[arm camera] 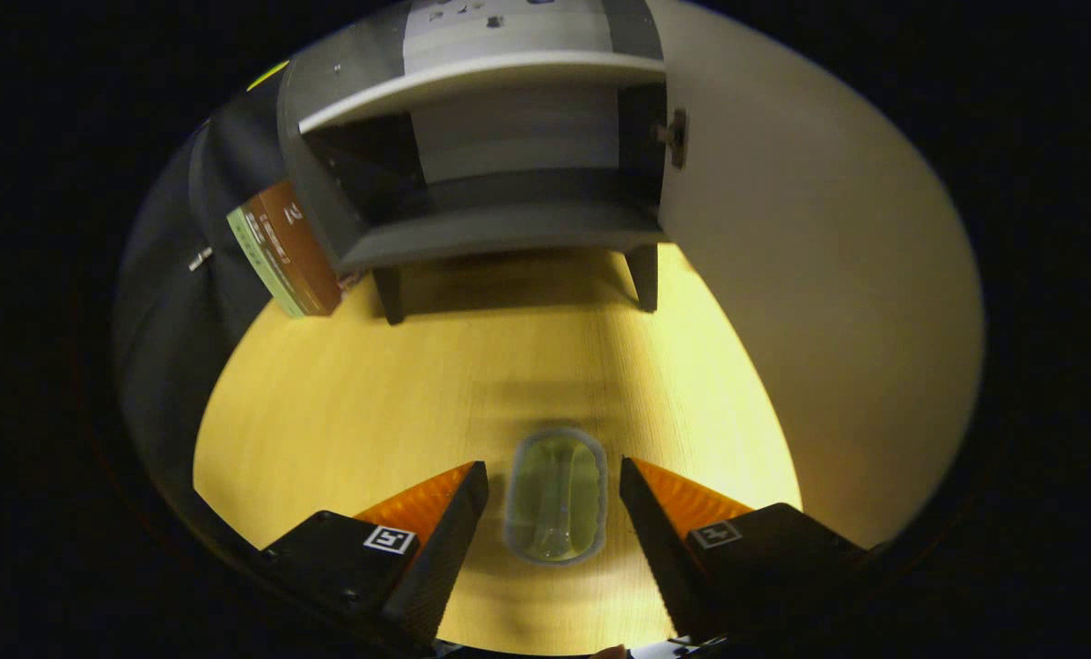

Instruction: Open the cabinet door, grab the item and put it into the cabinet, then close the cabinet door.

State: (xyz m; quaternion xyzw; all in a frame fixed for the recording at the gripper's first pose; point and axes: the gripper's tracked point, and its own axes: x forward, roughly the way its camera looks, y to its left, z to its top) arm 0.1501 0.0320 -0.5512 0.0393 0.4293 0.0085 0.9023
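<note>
Spread fingers of the gripper (553, 513) flank a small clear container (556, 496) on the wooden table (344, 403), likely light and slippery, best pinched across its long sides, before the open cabinet (500, 229).

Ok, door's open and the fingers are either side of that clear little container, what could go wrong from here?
1. The fingers of the gripper straddle the clear container without touching it; it looks smooth and rounded, so it could slip or skid on the wooden table as they close.
2. The open door stands close alongside the path to the cabinet; a wide swing could knock it.
3. The lower shelf opening looks shallow, so the container might catch its edge.
</note>
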